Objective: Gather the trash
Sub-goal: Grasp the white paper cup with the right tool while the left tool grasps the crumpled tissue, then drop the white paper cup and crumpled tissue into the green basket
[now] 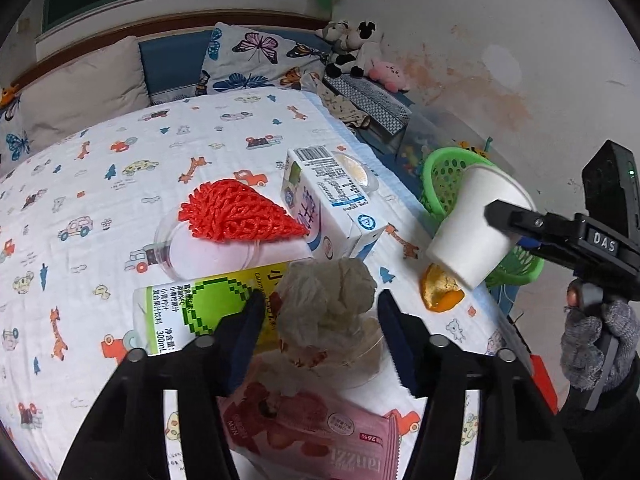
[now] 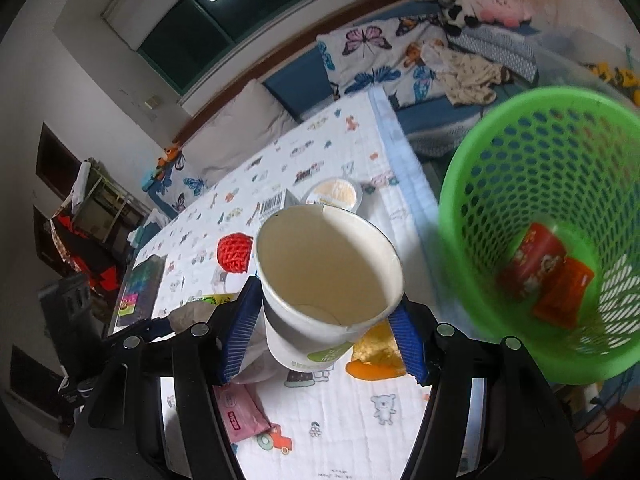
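Held in the right tongs (image 2: 324, 344), clamped on its sides: one empty white paper cup (image 2: 328, 276), beside one green basket (image 2: 500, 152) containing two red wrappers (image 2: 548, 272). Spread wide around one crumpled paper wad (image 1: 328, 300) on the table (image 1: 100, 184): the left tongs (image 1: 320, 336).

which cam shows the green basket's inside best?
Right wrist. It looks into the basket, so the mesh wall and the red and orange wrappers at the bottom show. Left wrist sees only part of the rim and wall; the cup in the right claw blocks the rest.
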Motion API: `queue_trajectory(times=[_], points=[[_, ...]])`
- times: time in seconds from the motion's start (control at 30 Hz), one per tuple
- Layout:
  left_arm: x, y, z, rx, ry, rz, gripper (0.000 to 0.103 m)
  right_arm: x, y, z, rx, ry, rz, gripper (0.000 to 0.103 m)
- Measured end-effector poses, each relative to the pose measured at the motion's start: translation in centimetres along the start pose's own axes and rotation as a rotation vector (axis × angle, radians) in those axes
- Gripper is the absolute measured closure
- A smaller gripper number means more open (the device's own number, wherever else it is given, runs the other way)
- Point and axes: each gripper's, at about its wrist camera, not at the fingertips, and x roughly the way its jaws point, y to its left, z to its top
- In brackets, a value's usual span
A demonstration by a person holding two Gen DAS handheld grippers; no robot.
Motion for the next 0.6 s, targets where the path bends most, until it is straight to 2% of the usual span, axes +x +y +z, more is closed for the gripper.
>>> queue_trajectory(times=[0.17, 0.37, 0.6], points=[[0.1, -0.3, -0.1, 0.011, 0.000, 0.011, 0.058, -1.6, -0.4, 0.5, -0.007, -0.040, -0.014, 0.040], [-1.6, -0.2, 0.1, 0.010, -0.029, 0.029, 0.060, -3.6, -1.9, 1.3, 0.005, -0.094, -0.059, 0.040], [-4.9, -1.1, 1.8, 0.022, -0.098, 0.016, 0.060, -6.0, -4.9, 2.2, -0.010, -0.165, -0.213, 0.040]])
